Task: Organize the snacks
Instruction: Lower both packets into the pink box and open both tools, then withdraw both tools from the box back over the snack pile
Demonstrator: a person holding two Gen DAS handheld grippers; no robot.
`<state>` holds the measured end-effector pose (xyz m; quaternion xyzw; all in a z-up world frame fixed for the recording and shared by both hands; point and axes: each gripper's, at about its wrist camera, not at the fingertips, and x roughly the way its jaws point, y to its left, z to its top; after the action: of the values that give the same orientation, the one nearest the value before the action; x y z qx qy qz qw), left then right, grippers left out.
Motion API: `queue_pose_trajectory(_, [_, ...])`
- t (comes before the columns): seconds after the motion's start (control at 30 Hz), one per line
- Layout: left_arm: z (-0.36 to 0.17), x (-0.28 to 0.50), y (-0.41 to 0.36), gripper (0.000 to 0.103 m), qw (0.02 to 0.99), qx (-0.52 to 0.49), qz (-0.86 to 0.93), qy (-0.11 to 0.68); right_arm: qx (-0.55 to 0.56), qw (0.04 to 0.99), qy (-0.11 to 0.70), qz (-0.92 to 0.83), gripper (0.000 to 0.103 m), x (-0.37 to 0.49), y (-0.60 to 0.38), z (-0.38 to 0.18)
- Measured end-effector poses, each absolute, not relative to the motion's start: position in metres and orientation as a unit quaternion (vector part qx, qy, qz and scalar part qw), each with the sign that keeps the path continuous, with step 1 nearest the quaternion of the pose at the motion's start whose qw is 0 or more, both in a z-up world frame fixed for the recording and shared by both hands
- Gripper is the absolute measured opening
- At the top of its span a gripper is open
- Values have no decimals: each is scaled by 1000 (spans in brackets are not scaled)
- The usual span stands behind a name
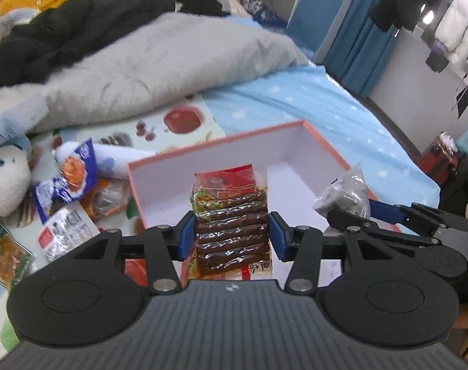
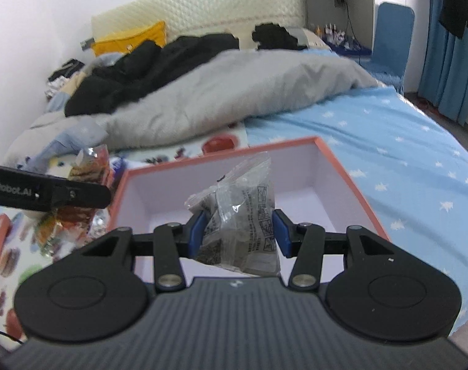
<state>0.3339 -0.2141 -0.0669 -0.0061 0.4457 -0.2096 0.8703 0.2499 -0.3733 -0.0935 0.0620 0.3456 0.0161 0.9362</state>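
Snacks held over the pink box [image 1: 335, 141] mid-frame: left gripper [image 1: 231, 234] clamps brown-stick packet [image 1: 232, 231], right gripper [image 2: 238, 231] clamps grey packet [image 2: 243, 228]; best lowered inside before letting go.

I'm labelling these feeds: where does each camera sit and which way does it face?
Left wrist: on the left gripper, facing bedward over the pink-rimmed white box; grips a clear packet of brown sticks; right gripper at right.
Right wrist: on the right gripper, same heading, gripping a grey-filled clear bag.
Shared: box, grey blanket.
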Motion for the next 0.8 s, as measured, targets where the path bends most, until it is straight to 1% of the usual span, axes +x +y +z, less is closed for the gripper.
queue_pose_trajectory(0.2, [-92, 352, -224, 56, 857, -2, -206, 472, 68, 924, 377, 9, 50, 262, -386, -119])
queue_pose_trajectory(0.27, [-99, 355, -226, 61, 854, 6, -203, 478, 70, 920, 385, 8, 51, 264, -388, -126])
queue_pose_trajectory(0.3, [-102, 356, -226, 67, 854, 9, -200, 481, 71, 918, 389, 8, 51, 264, -388, -129])
queue_pose_trajectory(0.33, [-103, 355, -225, 69, 853, 10, -197, 482, 72, 917, 392, 8, 51, 264, -388, -130])
queue_pose_trajectory(0.4, [-103, 354, -223, 69, 854, 9, -197, 482, 75, 915, 396, 7, 53, 265, -387, -133])
queue_pose_trajectory(0.47, [-99, 352, -219, 70, 856, 10, -195, 479, 72, 916, 395, 1, 55, 264, -385, -132])
queue_pose_trajectory(0.63, [-81, 343, -208, 70, 867, 4, -194, 459, 80, 922, 378, 7, 55, 259, -382, -118])
queue_pose_trajectory(0.8, [-54, 327, -191, 70, 882, -10, -192, 429, 81, 936, 343, 14, 55, 246, -372, -89])
